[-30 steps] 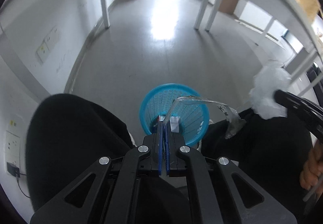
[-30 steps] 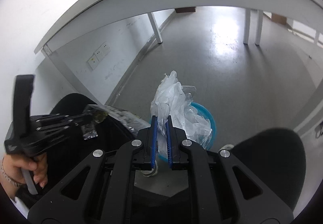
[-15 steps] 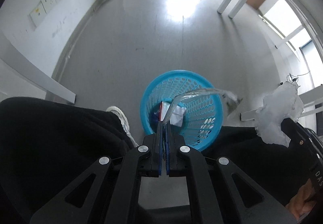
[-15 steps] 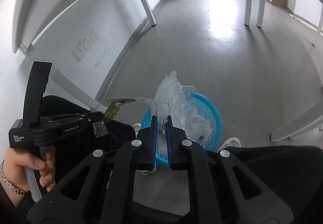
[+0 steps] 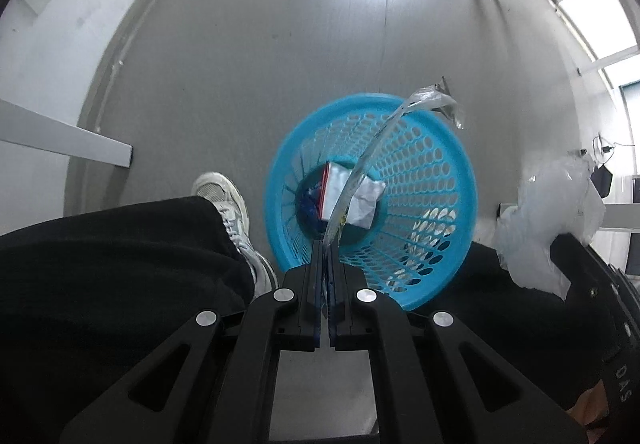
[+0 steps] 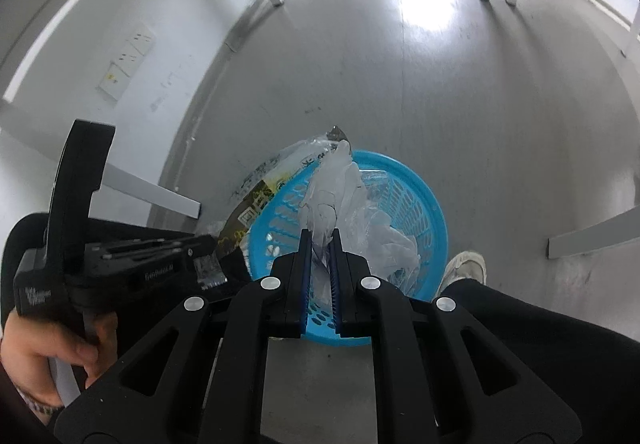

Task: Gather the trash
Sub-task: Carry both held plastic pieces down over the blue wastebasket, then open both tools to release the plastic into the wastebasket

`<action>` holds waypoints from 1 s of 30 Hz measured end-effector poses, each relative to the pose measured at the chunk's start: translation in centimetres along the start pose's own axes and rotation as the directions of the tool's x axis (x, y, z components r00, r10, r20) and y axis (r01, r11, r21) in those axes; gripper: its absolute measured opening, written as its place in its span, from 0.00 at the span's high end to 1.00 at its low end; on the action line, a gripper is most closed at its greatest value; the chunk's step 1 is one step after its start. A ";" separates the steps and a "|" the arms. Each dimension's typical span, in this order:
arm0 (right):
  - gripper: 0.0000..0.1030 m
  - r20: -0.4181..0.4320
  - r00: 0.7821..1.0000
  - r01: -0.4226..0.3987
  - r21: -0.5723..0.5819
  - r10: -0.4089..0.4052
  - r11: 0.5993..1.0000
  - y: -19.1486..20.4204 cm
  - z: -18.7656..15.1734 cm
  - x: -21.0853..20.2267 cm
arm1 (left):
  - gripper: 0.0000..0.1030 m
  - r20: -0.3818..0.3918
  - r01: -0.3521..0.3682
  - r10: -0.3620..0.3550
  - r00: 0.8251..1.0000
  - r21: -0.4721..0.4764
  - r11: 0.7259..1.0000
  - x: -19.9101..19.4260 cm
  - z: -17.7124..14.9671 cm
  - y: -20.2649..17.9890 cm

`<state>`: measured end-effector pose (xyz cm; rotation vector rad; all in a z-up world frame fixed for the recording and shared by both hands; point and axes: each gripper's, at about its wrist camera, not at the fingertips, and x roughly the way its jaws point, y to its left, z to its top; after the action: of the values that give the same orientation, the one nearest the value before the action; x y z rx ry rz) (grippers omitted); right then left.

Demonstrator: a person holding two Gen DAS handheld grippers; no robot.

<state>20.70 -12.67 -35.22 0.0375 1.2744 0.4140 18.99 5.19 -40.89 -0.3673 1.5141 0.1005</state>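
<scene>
Both wrist views look steeply down, close above the blue basket (image 5: 372, 200); each shows it (image 6: 400, 180)

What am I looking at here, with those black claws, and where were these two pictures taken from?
No robot here: a person holds a hand-held claw in each hand, each with a camera looking along its fingers. One picture is from the left gripper, the other from the right gripper. Both look down at a blue basket on the grey floor, with some trash already inside. The left gripper is shut on a clear printed wrapper; the right is shut on crumpled clear plastic. You also see the person's shoe.
</scene>
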 end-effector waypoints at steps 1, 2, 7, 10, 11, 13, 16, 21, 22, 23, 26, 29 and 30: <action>0.93 -0.018 1.000 0.003 0.015 -0.003 1.000 -0.4 0.2 0.7 | 0.99 -0.014 -0.001 0.001 1.000 0.000 1.000 0.5 0.1 -0.1; 0.93 -0.030 1.000 0.007 0.025 -0.006 1.000 -0.5 0.5 1.5 | 0.99 -0.031 -0.006 0.006 1.000 -0.001 1.000 1.1 0.3 -0.1; 0.92 -0.090 0.996 0.033 0.045 -0.029 0.998 -1.5 1.2 4.4 | 0.99 -0.087 -0.019 0.017 0.996 -0.015 1.000 3.3 0.9 0.0; 0.92 -0.138 0.990 0.047 0.056 -0.039 0.997 -1.7 1.4 6.2 | 0.99 -0.118 -0.021 0.019 0.993 -0.022 1.000 4.4 1.0 0.0; 0.92 -0.151 0.988 0.053 0.060 -0.043 0.997 -1.8 1.4 6.7 | 0.99 -0.131 -0.021 0.018 0.991 -0.022 1.000 4.7 1.0 0.0; 0.92 -0.182 0.982 0.061 0.080 -0.046 0.995 -2.2 1.4 7.6 | 0.99 -0.159 -0.013 0.009 0.987 -0.025 1.000 5.4 1.0 0.1; 0.92 -0.232 0.972 0.069 0.123 -0.039 0.990 -2.8 1.5 9.3 | 0.99 -0.192 -0.015 0.004 0.981 -0.055 0.998 6.6 1.2 0.4; 0.91 -0.294 0.955 0.096 0.168 -0.043 0.981 -3.6 1.0 11.5 | 0.99 -0.241 -0.003 -0.023 0.970 -0.109 0.994 8.3 1.6 0.9; 0.91 -0.299 0.953 0.099 0.172 -0.044 0.980 -3.6 0.9 11.8 | 0.99 -0.244 -0.002 -0.026 0.970 -0.112 0.994 8.5 1.6 0.8; 0.91 -0.305 0.951 0.101 0.178 -0.043 0.979 -3.6 0.7 12.2 | 0.99 -0.242 0.009 -0.038 0.969 -0.120 0.993 8.6 1.7 0.8; 0.89 -0.321 0.946 0.106 0.197 -0.038 0.975 -4.1 0.5 12.9 | 0.99 -0.245 0.013 -0.047 0.968 -0.140 0.990 8.8 1.8 1.0; 0.84 -0.329 0.944 0.110 0.210 -0.035 0.972 -4.0 0.5 13.3 | 0.90 -0.234 0.040 -0.078 0.969 -0.163 0.986 8.6 1.9 1.2; 0.78 -0.328 0.944 0.110 0.214 -0.035 0.971 -4.2 0.5 13.1 | 0.78 -0.220 0.041 -0.079 0.972 -0.173 0.984 8.3 2.0 1.4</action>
<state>25.39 -12.23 -48.19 0.1222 1.6387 0.2106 21.08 5.75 -49.32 -0.5753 1.7229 0.1425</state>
